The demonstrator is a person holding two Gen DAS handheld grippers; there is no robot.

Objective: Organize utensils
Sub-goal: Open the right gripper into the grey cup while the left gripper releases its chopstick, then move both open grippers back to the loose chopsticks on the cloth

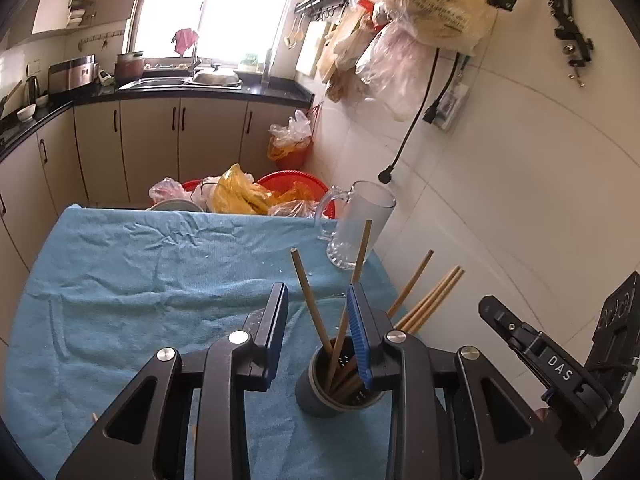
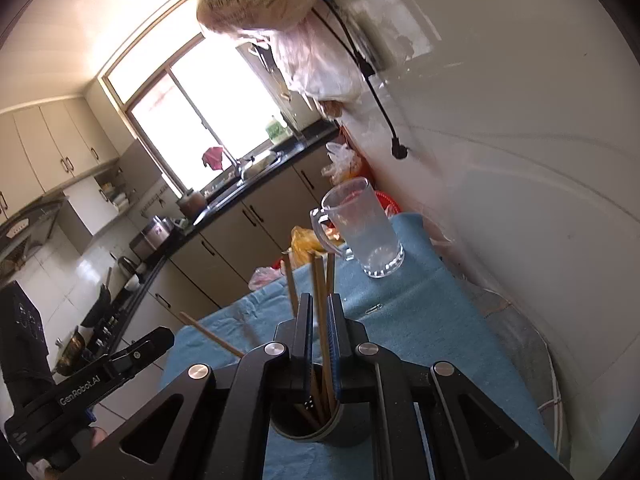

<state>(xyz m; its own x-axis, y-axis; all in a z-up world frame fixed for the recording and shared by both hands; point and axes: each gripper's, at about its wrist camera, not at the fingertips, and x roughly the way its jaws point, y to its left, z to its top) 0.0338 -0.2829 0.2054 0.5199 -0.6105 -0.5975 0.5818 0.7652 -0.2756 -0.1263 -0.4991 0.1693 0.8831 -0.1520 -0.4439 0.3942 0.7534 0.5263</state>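
Observation:
A dark grey holder cup (image 1: 320,396) stands on the blue cloth (image 1: 140,280) and holds several wooden chopsticks (image 1: 310,300). My left gripper (image 1: 316,312) is open just above the cup, its right finger over the rim, nothing between the pads. In the right wrist view the same cup (image 2: 344,428) sits right under my right gripper (image 2: 319,320). That gripper is nearly shut around one upright chopstick (image 2: 318,292) whose lower end is in the cup. Other chopsticks (image 2: 290,284) lean in the cup beside it.
A clear glass mug (image 1: 356,224) stands at the cloth's far right corner, also in the right wrist view (image 2: 364,228). A tiled wall (image 1: 500,200) runs along the right. Red basins with plastic bags (image 1: 256,192) sit behind the table. Kitchen cabinets and a sink stand farther back.

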